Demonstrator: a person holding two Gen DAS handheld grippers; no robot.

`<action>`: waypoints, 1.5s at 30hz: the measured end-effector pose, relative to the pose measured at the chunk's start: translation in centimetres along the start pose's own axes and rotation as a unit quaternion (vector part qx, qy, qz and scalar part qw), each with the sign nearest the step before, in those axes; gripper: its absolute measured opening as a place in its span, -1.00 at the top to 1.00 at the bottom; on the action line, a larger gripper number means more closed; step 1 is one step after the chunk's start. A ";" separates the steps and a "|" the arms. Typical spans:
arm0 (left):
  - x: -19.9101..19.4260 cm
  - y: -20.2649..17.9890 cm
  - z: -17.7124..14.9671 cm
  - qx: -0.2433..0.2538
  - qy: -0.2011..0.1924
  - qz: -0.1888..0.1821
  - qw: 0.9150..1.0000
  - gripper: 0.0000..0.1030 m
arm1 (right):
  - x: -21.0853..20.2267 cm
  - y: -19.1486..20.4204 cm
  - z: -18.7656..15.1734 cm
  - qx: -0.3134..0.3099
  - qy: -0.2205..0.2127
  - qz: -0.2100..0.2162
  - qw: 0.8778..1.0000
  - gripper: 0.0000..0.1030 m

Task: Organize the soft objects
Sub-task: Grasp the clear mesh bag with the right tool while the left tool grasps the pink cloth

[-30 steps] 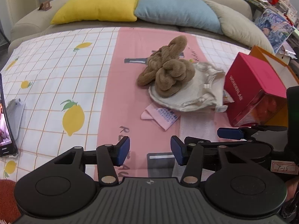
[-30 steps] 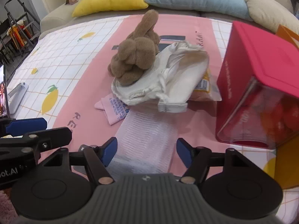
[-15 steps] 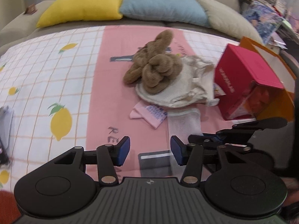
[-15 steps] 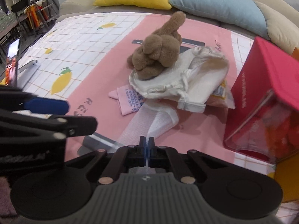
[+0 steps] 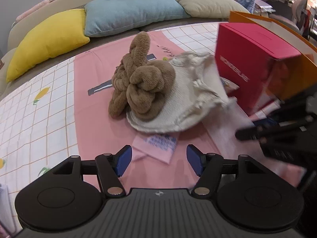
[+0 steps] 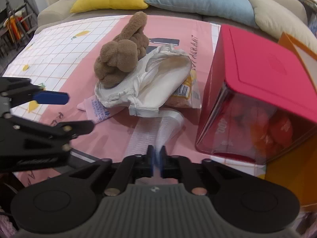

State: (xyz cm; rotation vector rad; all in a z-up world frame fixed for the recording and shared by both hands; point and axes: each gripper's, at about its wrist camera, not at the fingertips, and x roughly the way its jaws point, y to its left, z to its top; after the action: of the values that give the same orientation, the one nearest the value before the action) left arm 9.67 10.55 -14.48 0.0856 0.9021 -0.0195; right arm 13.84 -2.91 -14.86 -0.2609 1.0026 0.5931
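White mesh cloth (image 6: 158, 130): long strip on the pink sheet (image 6: 111, 138), long axis running away from the right gripper (image 6: 157, 163) toward the cream garment (image 6: 158, 79); near end pinched between that gripper's closed pads, far end touching the garment's hem, just beside the red box (image 6: 257, 91).
Left gripper (image 5: 157, 161): wide apart, holding nothing; folded pink cloth (image 5: 154, 148) directly ahead between its pads.
Brown plush (image 5: 140, 83): atop the garment, farther off.
Nearer arm for the strip: right.
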 end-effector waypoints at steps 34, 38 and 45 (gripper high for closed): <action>1.6 -1.1 -0.2 -0.049 0.033 -0.024 0.998 0.93 | 1.8 2.4 -1.1 -0.078 -0.030 -0.073 0.994 0.82; -0.2 -1.3 -0.3 -0.066 0.031 -0.031 0.997 0.98 | 0.9 1.0 -0.7 -0.048 -0.030 -0.056 0.997 1.00; -3.6 -2.2 -0.3 -0.084 0.019 -0.026 0.996 1.00 | -1.7 0.4 -0.4 -0.028 -0.038 -0.031 0.998 1.00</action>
State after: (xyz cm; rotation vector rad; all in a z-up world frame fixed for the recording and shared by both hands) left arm 7.07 8.33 -12.03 -0.0948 0.9401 0.0094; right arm 12.64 -3.36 -13.58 -0.3160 0.9014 0.5704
